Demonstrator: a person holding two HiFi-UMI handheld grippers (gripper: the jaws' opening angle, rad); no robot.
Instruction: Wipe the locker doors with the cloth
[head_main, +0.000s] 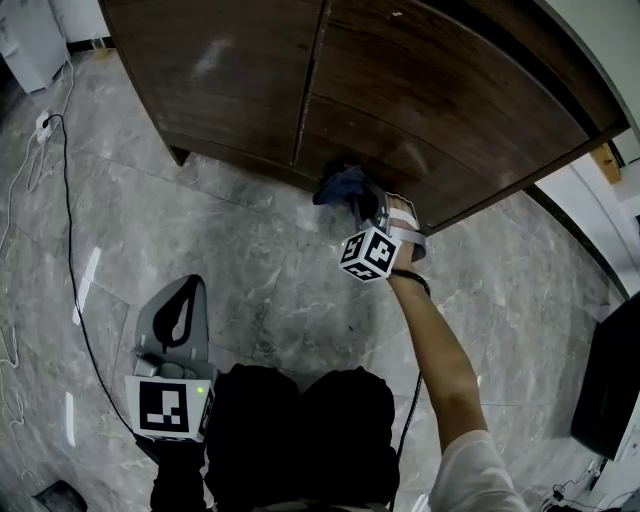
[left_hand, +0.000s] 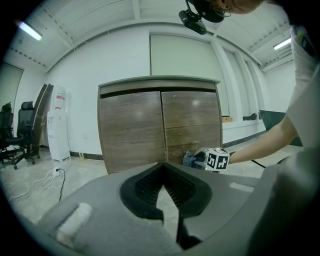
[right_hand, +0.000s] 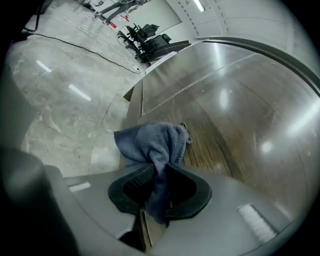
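The brown wooden locker has a left door (head_main: 230, 70) and a right door (head_main: 450, 110). My right gripper (head_main: 360, 203) is shut on a blue-grey cloth (head_main: 338, 185) and holds it against the bottom of the right door, close to the seam between the doors. In the right gripper view the cloth (right_hand: 152, 142) bunches out of the jaws and touches the door (right_hand: 240, 125). My left gripper (head_main: 188, 290) hangs low at the left over the floor, well away from the locker, shut with nothing in it. From the left gripper view, the cloth (left_hand: 189, 159) shows low on the right door (left_hand: 192, 120).
A black cable (head_main: 68, 230) runs across the marble floor at the left to a power strip (head_main: 43, 122). A dark object (head_main: 610, 380) stands at the right edge. A water dispenser (left_hand: 59, 125) and office chairs (left_hand: 20, 135) stand left of the locker.
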